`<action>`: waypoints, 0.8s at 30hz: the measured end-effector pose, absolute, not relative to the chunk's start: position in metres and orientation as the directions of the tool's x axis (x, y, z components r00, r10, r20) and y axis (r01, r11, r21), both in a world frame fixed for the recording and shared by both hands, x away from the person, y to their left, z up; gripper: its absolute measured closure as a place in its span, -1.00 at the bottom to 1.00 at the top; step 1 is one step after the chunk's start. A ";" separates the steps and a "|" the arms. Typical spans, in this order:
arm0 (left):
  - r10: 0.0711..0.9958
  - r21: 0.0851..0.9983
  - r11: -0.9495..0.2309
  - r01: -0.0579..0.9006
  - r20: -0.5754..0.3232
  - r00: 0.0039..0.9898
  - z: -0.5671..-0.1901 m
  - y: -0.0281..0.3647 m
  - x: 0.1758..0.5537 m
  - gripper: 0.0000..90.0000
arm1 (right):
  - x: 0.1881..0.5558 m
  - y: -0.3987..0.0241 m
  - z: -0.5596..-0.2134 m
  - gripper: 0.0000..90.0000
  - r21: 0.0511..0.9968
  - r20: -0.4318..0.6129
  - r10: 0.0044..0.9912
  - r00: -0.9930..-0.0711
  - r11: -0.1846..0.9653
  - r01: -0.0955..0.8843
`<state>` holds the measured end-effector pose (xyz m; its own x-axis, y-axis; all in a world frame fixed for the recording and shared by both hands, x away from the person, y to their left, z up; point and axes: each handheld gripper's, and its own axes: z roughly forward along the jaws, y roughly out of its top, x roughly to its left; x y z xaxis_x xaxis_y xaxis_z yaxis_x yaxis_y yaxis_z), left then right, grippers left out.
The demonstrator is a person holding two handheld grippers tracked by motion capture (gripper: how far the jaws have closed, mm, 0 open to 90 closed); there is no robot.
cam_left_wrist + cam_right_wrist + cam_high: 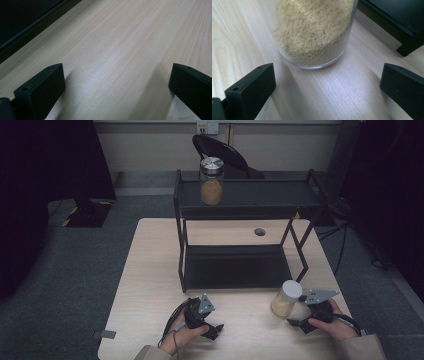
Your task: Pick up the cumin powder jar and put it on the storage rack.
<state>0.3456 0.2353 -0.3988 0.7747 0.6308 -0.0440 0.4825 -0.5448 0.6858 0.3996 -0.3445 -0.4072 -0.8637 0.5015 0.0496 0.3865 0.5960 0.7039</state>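
Both hand-held grippers sat low over the near edge of the table (150,270), each in one of the person's hands. On the left, the left hand-held gripper (216,330) lay close to the wood with its jaws spread as wide as they go and nothing between them; from its own view I saw bare pale grain running ahead of the left fingertips (41,86) and a dark edge of the rack (30,22) off to one side. On the right, the right hand-held gripper (296,324) also stood wide open and held nothing. Its jaws pointed at the jar (286,298), which stood upright on the table just ahead of them, near but untouched. Up close, the jar (314,32) was clear, filled with pale yellow grains, and its base rested flat on the wood beyond the right fingertips (252,85), roughly centred between them. It wore a whitish lid in the high view. The jar stood just off the rack's front right corner, near its right leg. That black two-tier rack (235,265) took up the middle of the table, its lower shelf bare. On the upper shelf, toward the left, stood a second jar (211,181) with a silver lid and brownish contents, well apart from both grippers. A dark chair (225,152) stood behind the rack.
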 end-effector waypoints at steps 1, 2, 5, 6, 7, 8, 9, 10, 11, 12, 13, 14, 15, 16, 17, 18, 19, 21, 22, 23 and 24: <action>0.631 0.686 -0.544 0.483 -0.044 0.774 -0.399 0.235 0.346 -1.00 | 0.400 -0.344 -0.407 -1.00 0.704 0.049 0.502 -0.864 0.596 0.387; 0.632 0.686 -0.544 0.483 -0.044 0.774 -0.399 0.235 0.345 -1.00 | 0.400 -0.344 -0.407 -1.00 0.704 0.050 0.502 -0.864 0.596 0.387; 0.635 0.686 -0.543 0.485 -0.044 0.772 -0.399 0.235 0.345 -1.00 | 0.400 -0.344 -0.407 -1.00 0.704 0.050 0.502 -0.864 0.596 0.387; 0.636 0.686 -0.542 0.486 -0.043 0.771 -0.399 0.234 0.345 -1.00 | 0.400 -0.344 -0.407 -1.00 0.704 0.049 0.502 -0.864 0.596 0.387; 0.637 0.686 -0.541 0.486 -0.043 0.770 -0.399 0.234 0.345 -1.00 | 0.400 -0.344 -0.407 -1.00 0.704 0.049 0.502 -0.864 0.596 0.386; 0.638 0.685 -0.541 0.488 -0.043 0.768 -0.399 0.234 0.344 -1.00 | 0.400 -0.344 -0.407 -1.00 0.704 0.049 0.502 -0.864 0.596 0.387; 0.640 0.685 -0.540 0.488 -0.042 0.767 -0.399 0.233 0.344 -1.00 | 0.400 -0.344 -0.407 -1.00 0.704 0.050 0.502 -0.864 0.596 0.387; 0.640 0.685 -0.540 0.489 -0.042 0.767 -0.399 0.233 0.344 -1.00 | 0.400 -0.344 -0.407 -1.00 0.704 0.049 0.502 -0.864 0.596 0.386; 0.641 0.684 -0.541 0.489 -0.042 0.766 -0.398 0.233 0.344 -1.00 | 0.400 -0.344 -0.407 -1.00 0.704 0.049 0.502 -0.864 0.596 0.387; 0.641 0.684 -0.541 0.489 -0.041 0.766 -0.398 0.233 0.344 -1.00 | 0.400 -0.344 -0.407 -1.00 0.704 0.049 0.502 -0.864 0.596 0.386; 0.642 0.684 -0.540 0.490 -0.041 0.766 -0.398 0.233 0.344 -1.00 | 0.400 -0.344 -0.407 -1.00 0.704 0.050 0.502 -0.864 0.596 0.387; 0.642 0.684 -0.540 0.490 -0.041 0.765 -0.398 0.233 0.344 -1.00 | 0.400 -0.344 -0.407 -1.00 0.704 0.049 0.502 -0.864 0.596 0.386; 0.643 0.684 -0.540 0.490 -0.041 0.765 -0.398 0.233 0.344 -1.00 | 0.400 -0.344 -0.407 -1.00 0.704 0.049 0.502 -0.864 0.596 0.387; 0.643 0.684 -0.540 0.490 -0.041 0.765 -0.398 0.233 0.344 -1.00 | 0.400 -0.344 -0.407 -1.00 0.704 0.049 0.502 -0.864 0.596 0.387; 0.643 0.684 -0.539 0.491 -0.041 0.765 -0.398 0.233 0.344 -1.00 | 0.400 -0.344 -0.407 -1.00 0.704 0.049 0.502 -0.864 0.596 0.386; 0.643 0.684 -0.539 0.491 -0.041 0.765 -0.398 0.233 0.344 -1.00 | 0.400 -0.344 -0.407 -1.00 0.704 0.049 0.502 -0.864 0.596 0.386; 0.644 0.685 -0.539 0.491 -0.041 0.764 -0.399 0.233 0.344 -1.00 | 0.400 -0.344 -0.407 -1.00 0.704 0.050 0.502 -0.864 0.596 0.387; 0.644 0.685 -0.539 0.491 -0.041 0.764 -0.399 0.233 0.344 -1.00 | 0.400 -0.344 -0.407 -1.00 0.704 0.049 0.502 -0.864 0.596 0.386; 0.644 0.685 -0.538 0.491 -0.042 0.764 -0.399 0.233 0.343 -1.00 | 0.400 -0.344 -0.407 -1.00 0.704 0.049 0.502 -0.864 0.596 0.387; 0.644 0.685 -0.538 0.491 -0.042 0.764 -0.399 0.233 0.343 -1.00 | 0.400 -0.344 -0.407 -1.00 0.704 0.049 0.502 -0.864 0.596 0.387; 0.644 0.685 -0.538 0.491 -0.041 0.764 -0.399 0.233 0.343 -1.00 | 0.400 -0.344 -0.407 -1.00 0.704 0.050 0.502 -0.864 0.596 0.387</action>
<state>0.3435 0.2325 -0.3986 0.7635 0.6445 -0.0414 0.4913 -0.5380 0.6850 0.3996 -0.3444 -0.4072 -0.8636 0.5017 0.0495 0.3866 0.5960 0.7038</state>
